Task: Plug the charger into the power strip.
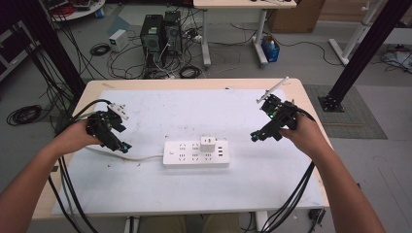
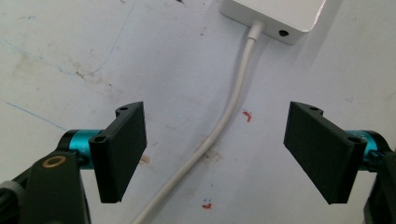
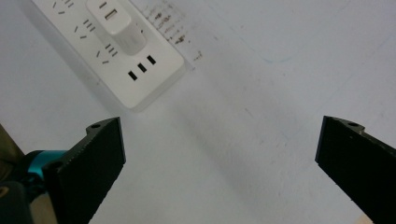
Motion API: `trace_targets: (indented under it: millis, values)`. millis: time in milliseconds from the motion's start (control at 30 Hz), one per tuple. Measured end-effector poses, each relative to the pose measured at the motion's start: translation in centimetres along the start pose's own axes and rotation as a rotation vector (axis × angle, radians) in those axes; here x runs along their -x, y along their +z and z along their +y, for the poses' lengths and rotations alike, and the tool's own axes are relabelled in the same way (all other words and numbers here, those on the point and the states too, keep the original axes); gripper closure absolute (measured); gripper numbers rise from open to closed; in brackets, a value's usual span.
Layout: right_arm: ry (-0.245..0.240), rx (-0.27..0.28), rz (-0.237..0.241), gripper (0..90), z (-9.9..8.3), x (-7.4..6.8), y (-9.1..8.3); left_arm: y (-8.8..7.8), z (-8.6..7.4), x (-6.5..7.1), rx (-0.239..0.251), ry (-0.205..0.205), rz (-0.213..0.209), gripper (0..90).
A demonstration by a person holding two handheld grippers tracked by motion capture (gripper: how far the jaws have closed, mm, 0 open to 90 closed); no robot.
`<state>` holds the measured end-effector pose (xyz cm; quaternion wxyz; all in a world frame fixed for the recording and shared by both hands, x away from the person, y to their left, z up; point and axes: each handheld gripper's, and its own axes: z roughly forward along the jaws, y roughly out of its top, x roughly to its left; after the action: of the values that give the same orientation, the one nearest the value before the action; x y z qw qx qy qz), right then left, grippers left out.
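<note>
Both grippers empty, jaws spread wide: left gripper [image 1: 112, 133] hovers over the cord [image 2: 224, 121] just left of the power strip [image 1: 196, 154], which lies mid-table with a white charger [image 1: 208, 144] plugged into its top; right gripper [image 1: 268, 127] hangs off to the strip's right, apart from it. Risk, as judged: pulling the charger with the light strip unbraced could lift or drag it, and the left jaws could snag the cord. No brand or legible writing visible on strip or charger.
</note>
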<state>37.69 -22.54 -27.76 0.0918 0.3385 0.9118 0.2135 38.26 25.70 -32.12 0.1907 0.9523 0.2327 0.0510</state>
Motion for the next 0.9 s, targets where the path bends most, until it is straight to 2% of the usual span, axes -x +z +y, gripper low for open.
trace_targets:
  millis: [33,67,167,333,567,900]
  values:
    - [0.001,-0.005,-0.004,0.9,-0.4,-0.1,-0.2,-0.2,0.1,-0.1,-0.012,0.015,0.001,21.4]
    - [-0.006,-0.005,0.000,0.9,-0.8,-0.1,-0.4,-0.2,0.1,-0.1,-0.006,0.007,0.002,21.4]
    - [0.014,0.004,-0.005,0.9,-1.7,-0.1,-0.8,-0.3,0.3,0.1,0.007,-0.002,0.016,21.4]
    - [0.020,0.015,-0.013,0.9,-2.7,-0.3,-0.9,-0.5,0.7,0.1,0.027,-0.012,0.059,21.4]
    - [0.022,0.007,-0.011,0.9,-3.4,-0.4,-0.1,-0.4,1.0,-0.1,0.027,-0.010,0.064,21.4]
    - [0.026,0.015,0.005,0.9,-3.5,-0.4,0.8,0.1,1.0,-0.4,0.020,-0.017,0.059,21.4]
